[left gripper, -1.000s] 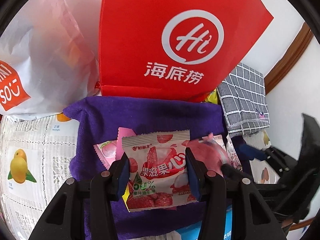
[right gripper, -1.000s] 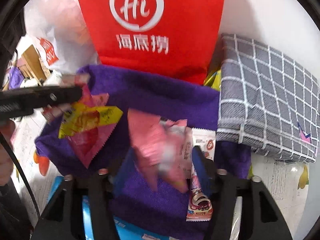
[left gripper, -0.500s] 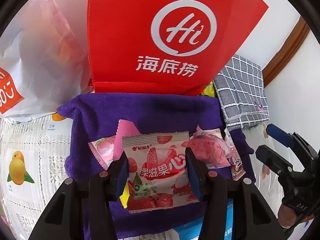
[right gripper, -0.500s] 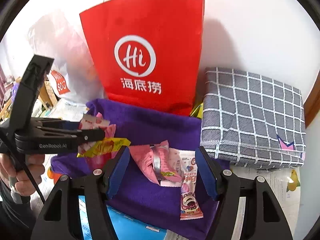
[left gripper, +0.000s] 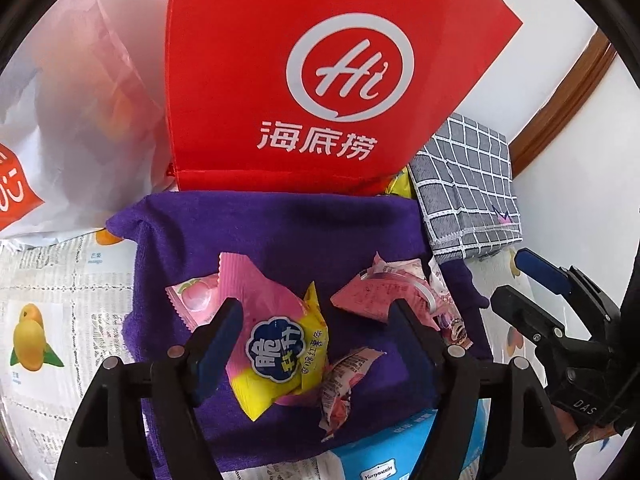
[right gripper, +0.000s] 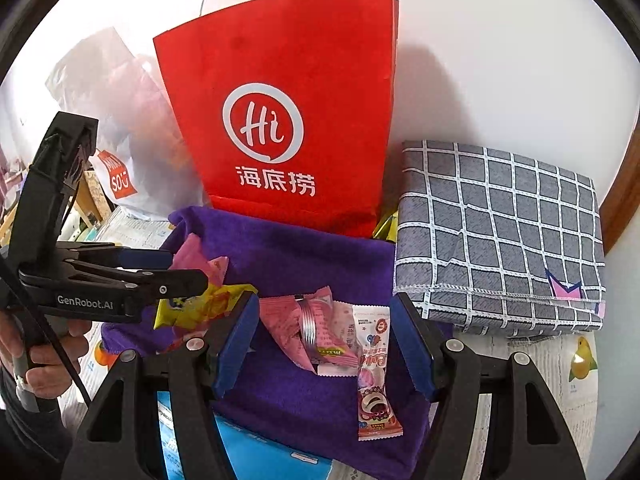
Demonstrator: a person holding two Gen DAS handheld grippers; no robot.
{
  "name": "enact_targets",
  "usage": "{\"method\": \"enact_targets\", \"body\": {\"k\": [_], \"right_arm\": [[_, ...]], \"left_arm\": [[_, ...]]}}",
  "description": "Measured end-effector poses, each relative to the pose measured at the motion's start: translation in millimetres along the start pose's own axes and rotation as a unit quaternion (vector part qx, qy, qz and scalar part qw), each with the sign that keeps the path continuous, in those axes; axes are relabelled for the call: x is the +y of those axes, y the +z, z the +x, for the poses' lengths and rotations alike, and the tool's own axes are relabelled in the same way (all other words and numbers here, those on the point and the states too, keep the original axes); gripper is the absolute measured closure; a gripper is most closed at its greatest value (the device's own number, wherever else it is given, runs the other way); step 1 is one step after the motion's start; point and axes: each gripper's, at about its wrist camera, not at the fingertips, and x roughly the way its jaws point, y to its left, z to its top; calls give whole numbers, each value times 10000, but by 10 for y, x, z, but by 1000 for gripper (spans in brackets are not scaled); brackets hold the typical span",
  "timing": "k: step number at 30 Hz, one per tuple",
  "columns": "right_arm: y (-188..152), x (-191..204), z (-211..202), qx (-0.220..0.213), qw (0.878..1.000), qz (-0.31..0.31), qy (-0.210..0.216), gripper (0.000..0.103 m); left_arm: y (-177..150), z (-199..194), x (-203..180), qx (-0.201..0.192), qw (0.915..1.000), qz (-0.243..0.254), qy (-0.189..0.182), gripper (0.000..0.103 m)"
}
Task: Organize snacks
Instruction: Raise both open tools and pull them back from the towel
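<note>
Several snack packets lie on a purple towel (left gripper: 280, 236). In the left wrist view my left gripper (left gripper: 316, 336) is open over a yellow-and-pink packet (left gripper: 284, 348), a crumpled strawberry packet (left gripper: 344, 384) and a pink peach packet (left gripper: 200, 300). In the right wrist view my right gripper (right gripper: 326, 344) is open and empty above a crumpled pink packet (right gripper: 304, 328) and a long pink candy packet (right gripper: 374, 376). The left gripper (right gripper: 176, 276) shows at the left there, over the yellow packet (right gripper: 192, 308).
A red paper bag (right gripper: 288, 120) stands behind the towel. A folded grey checked cloth (right gripper: 500, 240) lies right of it. A white plastic bag (left gripper: 60, 128) is at the left. A blue box (right gripper: 248, 456) lies under the towel's near edge. Fruit-print paper (left gripper: 48, 320) covers the table.
My left gripper has opened and let go of the strawberry packet, which now lies crumpled on the towel. My right gripper released its pink packet and pulled back.
</note>
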Motion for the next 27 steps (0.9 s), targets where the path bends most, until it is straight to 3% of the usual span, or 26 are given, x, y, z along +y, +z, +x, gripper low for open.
{"method": "enact_targets", "body": {"k": [12,19,27], "right_arm": [[-63,98,-337,-514,9982,183,-231,36],[-303,118,-539,-405,9967,346,-613,36],[-590,174,-893,-272,9943,690,-764,36]], "left_arm": [[-31,-200,-178,-208,9992,315,113,30],[-60,-405,-267,-368,9985,410,21,30],[-141,-728,-416,-579,9967,566,-78,30]]}}
